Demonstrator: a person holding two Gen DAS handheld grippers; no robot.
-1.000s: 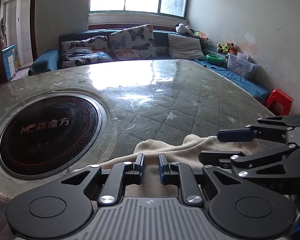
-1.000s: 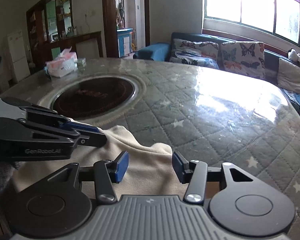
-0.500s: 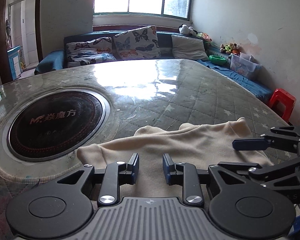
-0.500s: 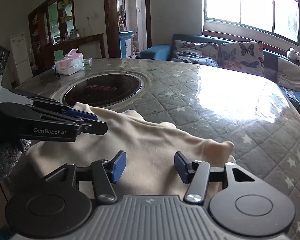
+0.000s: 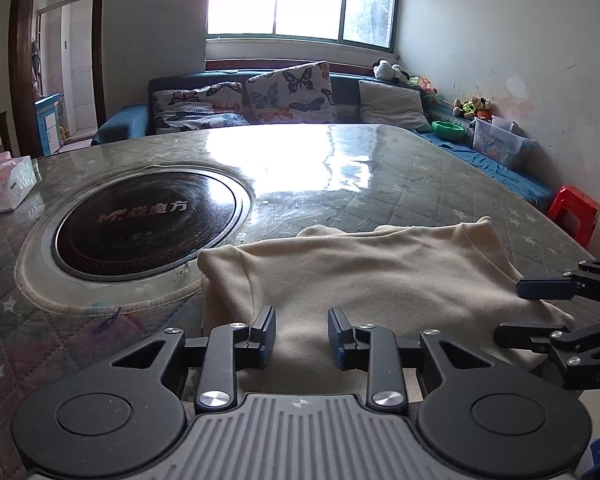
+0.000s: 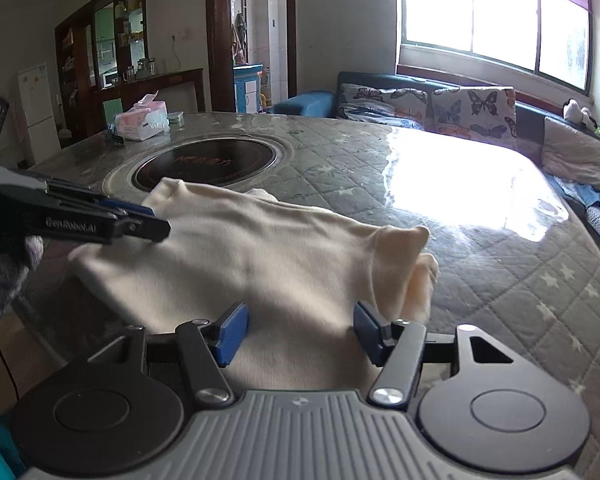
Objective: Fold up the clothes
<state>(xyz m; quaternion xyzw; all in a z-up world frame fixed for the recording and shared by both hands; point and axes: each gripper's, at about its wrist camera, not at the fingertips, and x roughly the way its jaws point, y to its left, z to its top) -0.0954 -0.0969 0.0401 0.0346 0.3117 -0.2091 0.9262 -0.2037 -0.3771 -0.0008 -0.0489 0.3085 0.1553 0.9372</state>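
Left wrist view: the left gripper (image 5: 301, 334) hangs over the near edge of a cream shirt (image 5: 380, 276), its jaws parted by a moderate gap with nothing between them. The shirt lies spread on the quilted bench (image 5: 380, 184), its left corner just beside the rim of the round hob (image 5: 146, 222) set into the bench. The right gripper (image 5: 540, 308) enters from the right edge, over the shirt's right side, its jaws apart. A tissue pack (image 5: 4, 190) sits at the far left of the bench. Behind the bench a sofa (image 5: 260, 100) carries butterfly cushions, and a red stool (image 5: 574, 210) stands on the floor to the right.

Right wrist view: the right gripper (image 6: 298, 330) is above the shirt's (image 6: 240, 256) near edge, jaws wide and empty. The shirt's right corner is bunched and folded under. The left gripper (image 6: 140, 222) reaches in from the left over the shirt's left part; its jaws are seen side-on and I cannot tell their gap here. The hob (image 6: 208, 162) lies beyond the shirt, the tissue pack (image 6: 142, 122) farther back.
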